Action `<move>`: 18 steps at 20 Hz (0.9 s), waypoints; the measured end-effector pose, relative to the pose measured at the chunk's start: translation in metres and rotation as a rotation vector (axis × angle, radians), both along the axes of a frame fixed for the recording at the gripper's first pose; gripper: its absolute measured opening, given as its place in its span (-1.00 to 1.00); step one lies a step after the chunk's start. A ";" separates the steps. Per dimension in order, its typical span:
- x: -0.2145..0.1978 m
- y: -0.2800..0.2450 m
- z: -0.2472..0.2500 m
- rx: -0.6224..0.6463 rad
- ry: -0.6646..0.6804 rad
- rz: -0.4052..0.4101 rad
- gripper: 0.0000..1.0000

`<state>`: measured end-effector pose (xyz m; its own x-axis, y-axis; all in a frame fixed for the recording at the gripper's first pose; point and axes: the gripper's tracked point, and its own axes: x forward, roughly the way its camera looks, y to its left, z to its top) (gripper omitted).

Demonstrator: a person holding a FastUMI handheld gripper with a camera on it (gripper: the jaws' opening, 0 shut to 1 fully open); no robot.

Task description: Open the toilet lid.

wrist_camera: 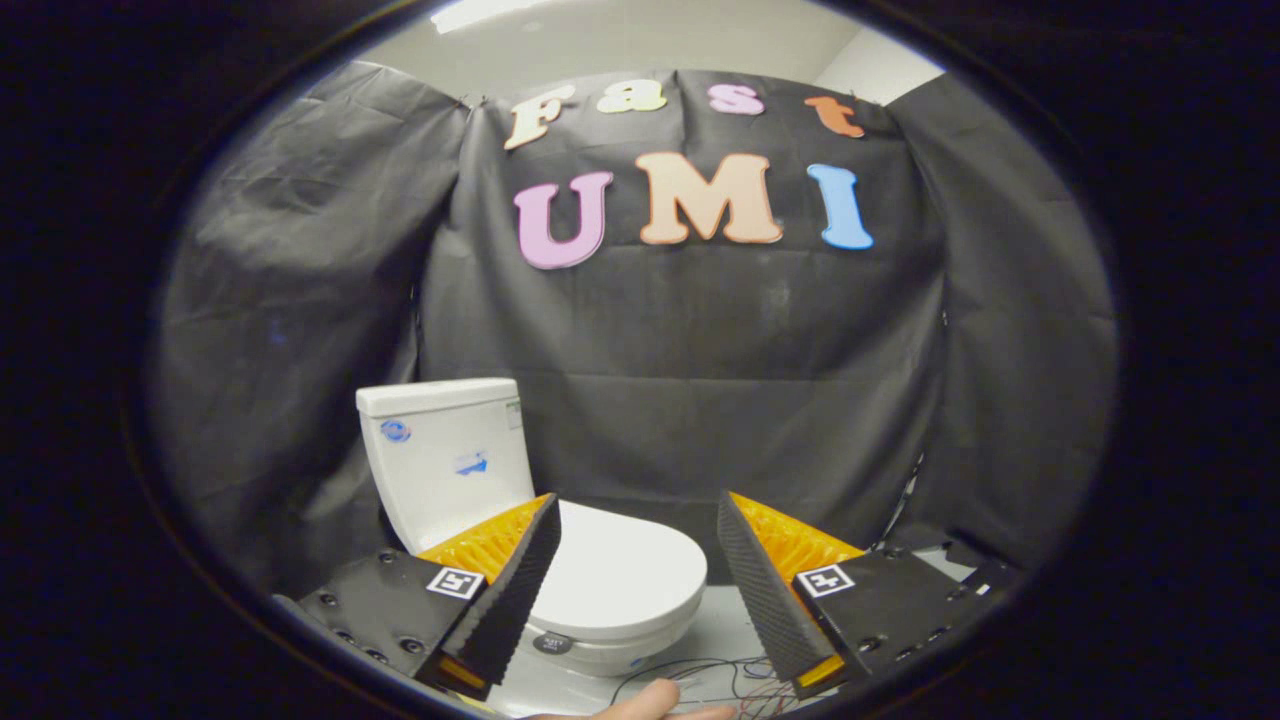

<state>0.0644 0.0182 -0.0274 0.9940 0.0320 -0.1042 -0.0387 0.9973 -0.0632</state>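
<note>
A white toilet stands against the black cloth wall, its tank upright behind the bowl. The lid lies flat, closed over the bowl. My gripper is open, its two fingers spread wide. The lid shows between the fingers and a little beyond them, with the left finger overlapping the lid's left side in the view. Nothing is held between the fingers.
Thin loose wires lie on the pale floor in front of the bowl, between the fingers. Part of a hand shows below them. Black cloth hangs behind and on both sides of the toilet.
</note>
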 end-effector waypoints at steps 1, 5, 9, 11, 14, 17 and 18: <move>0.005 0.007 -0.006 -0.027 0.029 0.019 0.95; 0.022 0.026 -0.013 -0.068 0.058 0.071 0.96; 0.038 0.054 -0.065 0.012 0.185 0.128 0.95; 0.042 0.065 -0.091 0.046 0.232 0.134 0.95; 0.044 0.068 -0.099 0.110 0.179 0.050 0.95; 0.032 0.074 -0.118 0.154 0.182 -0.004 0.95; 0.028 0.074 -0.120 0.181 0.167 -0.018 0.95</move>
